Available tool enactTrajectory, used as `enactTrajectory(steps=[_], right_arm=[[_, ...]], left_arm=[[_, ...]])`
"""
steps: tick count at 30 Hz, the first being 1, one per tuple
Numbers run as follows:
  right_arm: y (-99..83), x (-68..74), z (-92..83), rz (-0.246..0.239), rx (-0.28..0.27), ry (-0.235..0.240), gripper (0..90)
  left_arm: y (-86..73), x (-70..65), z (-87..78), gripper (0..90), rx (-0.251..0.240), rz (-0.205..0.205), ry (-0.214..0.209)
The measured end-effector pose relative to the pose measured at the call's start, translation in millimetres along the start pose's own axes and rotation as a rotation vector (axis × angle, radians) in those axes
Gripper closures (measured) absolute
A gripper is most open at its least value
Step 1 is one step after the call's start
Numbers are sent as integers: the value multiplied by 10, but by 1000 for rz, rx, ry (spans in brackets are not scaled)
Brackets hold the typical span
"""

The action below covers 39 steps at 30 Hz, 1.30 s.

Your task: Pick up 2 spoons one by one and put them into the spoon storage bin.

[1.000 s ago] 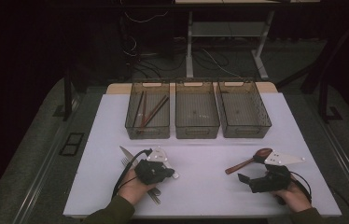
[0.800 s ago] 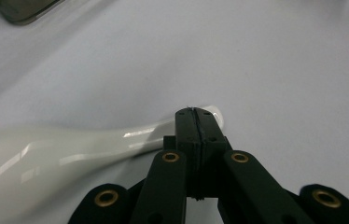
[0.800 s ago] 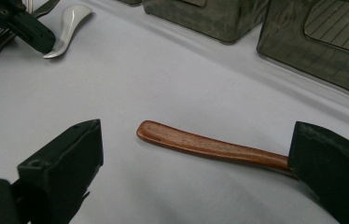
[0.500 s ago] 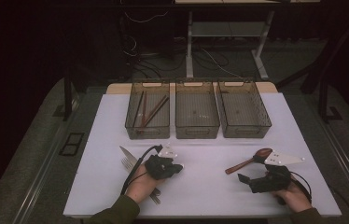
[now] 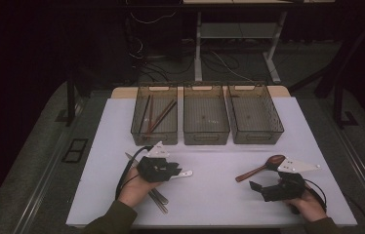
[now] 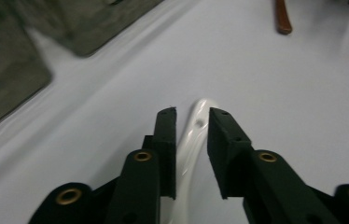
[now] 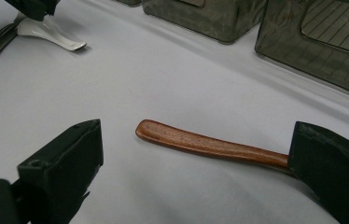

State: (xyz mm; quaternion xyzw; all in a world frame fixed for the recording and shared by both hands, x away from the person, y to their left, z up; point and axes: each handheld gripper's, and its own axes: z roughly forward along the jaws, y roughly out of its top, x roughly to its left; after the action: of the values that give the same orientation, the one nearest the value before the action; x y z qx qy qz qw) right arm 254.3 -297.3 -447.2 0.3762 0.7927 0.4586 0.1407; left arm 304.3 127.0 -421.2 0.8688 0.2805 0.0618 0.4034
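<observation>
Both hand-held grippers, the left gripper and the right gripper, are matte black with blocky square-tipped jaws, brass-ringed screw holes behind the jaws, grey three-cornered top plates, trailing black cables, and dark olive sleeves at the wrists.

The left gripper has shifted forward and to the right across the table, and its jaws, closed 1 second ago, have just been opening, with the handle of a white spoon lying between them.
</observation>
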Motion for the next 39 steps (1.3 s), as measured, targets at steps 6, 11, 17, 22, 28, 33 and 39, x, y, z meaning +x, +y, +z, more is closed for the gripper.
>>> enactTrajectory(steps=[6,11,17,22,28,33,39], right_arm=[[-1,1,1,2,1,0,29],[-1,-1,7,-1,3,0,29],[-1,-2,4,0,1,0,29],[0,-2,0,2,-1,1,29],[0,-2,1,2,0,2,29],[0,-2,-1,0,-2,2,29],[1,-2,-2,-1,-2,3,29]], left_arm=[[-213,97,-179,538,15,-21,14],[-298,27,-214,495,22,22,24],[-312,-61,-153,481,56,103,96],[-330,-32,-113,466,81,107,113],[-347,-45,-65,463,122,141,132],[-339,-31,-64,481,123,138,116],[-319,7,-58,522,109,121,100]])
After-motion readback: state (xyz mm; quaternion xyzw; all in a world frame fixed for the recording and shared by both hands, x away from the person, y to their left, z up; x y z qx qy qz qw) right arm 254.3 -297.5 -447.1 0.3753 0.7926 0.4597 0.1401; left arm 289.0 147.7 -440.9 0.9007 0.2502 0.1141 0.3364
